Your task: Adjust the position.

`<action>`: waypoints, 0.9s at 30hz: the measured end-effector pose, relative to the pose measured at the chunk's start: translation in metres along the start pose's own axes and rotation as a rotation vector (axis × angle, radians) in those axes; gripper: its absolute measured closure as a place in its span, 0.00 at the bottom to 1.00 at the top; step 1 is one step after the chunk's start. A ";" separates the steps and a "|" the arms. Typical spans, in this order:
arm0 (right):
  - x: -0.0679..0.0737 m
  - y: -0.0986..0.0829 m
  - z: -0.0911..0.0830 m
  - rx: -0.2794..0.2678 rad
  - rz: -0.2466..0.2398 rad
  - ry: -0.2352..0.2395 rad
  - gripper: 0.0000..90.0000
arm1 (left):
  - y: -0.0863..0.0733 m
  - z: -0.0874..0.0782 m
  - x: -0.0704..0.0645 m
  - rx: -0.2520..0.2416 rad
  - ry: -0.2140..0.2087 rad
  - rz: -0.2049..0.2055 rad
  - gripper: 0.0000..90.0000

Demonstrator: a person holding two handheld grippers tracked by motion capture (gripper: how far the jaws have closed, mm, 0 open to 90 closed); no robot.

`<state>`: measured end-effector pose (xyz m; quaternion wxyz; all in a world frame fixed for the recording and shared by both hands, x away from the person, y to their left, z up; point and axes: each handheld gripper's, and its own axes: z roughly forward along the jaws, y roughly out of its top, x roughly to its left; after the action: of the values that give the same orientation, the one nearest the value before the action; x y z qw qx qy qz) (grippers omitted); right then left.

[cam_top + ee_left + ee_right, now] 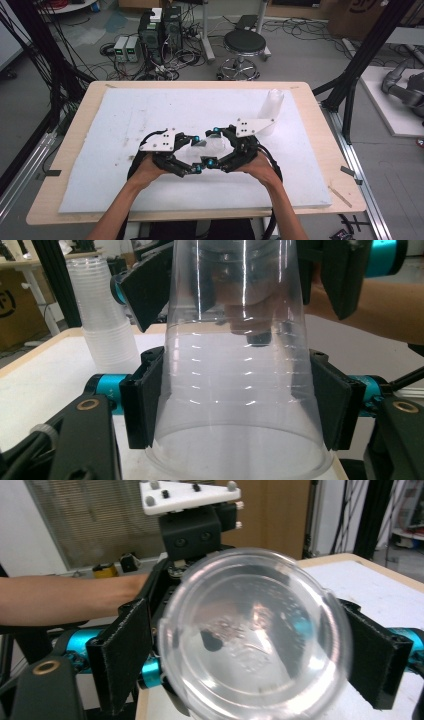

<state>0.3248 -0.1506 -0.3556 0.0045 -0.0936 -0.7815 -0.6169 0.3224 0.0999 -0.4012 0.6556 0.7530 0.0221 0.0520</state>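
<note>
While the clear cup (240, 390) sits mid-table, the left gripper (192, 154) has both pads pressed on its sides, and the right gripper (214, 146) clamps it too; a cup stack (270, 110) stands far right.

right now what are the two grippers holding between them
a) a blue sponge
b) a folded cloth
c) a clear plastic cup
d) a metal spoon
c: in the left gripper view the left gripper has its black pads against both sides of a clear plastic cup, and the right gripper flanks the same cup in the right gripper view.
</note>
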 end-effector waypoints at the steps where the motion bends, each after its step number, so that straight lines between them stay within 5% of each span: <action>1: 0.000 0.000 -0.001 -0.001 0.009 -0.005 0.17 | 0.000 -0.001 -0.001 0.015 0.004 -0.002 0.36; 6: 0.001 0.000 -0.007 0.030 0.000 -0.001 0.17 | 0.005 -0.010 -0.003 0.154 0.004 -0.022 0.36; 9: 0.002 0.000 -0.011 0.095 -0.008 -0.016 0.17 | 0.012 -0.017 0.000 0.273 -0.011 -0.051 0.36; 14: 0.004 0.005 -0.013 0.260 -0.031 -0.022 0.17 | 0.027 -0.024 0.007 0.469 -0.046 -0.117 0.36; 17: 0.005 0.010 -0.010 0.404 -0.082 -0.037 0.18 | 0.032 -0.025 0.011 0.559 -0.058 -0.149 0.36; 19: 0.006 0.012 -0.008 0.482 -0.104 -0.047 0.18 | 0.035 -0.025 0.013 0.617 -0.066 -0.143 0.36; 24: 0.008 0.017 0.000 0.650 -0.139 -0.043 0.21 | 0.044 -0.022 0.015 0.732 -0.092 -0.144 0.36; 27: 0.008 0.019 0.003 0.703 -0.150 -0.045 0.22 | 0.047 -0.019 0.016 0.770 -0.093 -0.147 0.36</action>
<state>0.3204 -0.1428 -0.3371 -0.0261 -0.0423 -0.9504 -0.3070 0.3345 0.1139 -0.3517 0.3272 0.9418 0.0642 -0.0415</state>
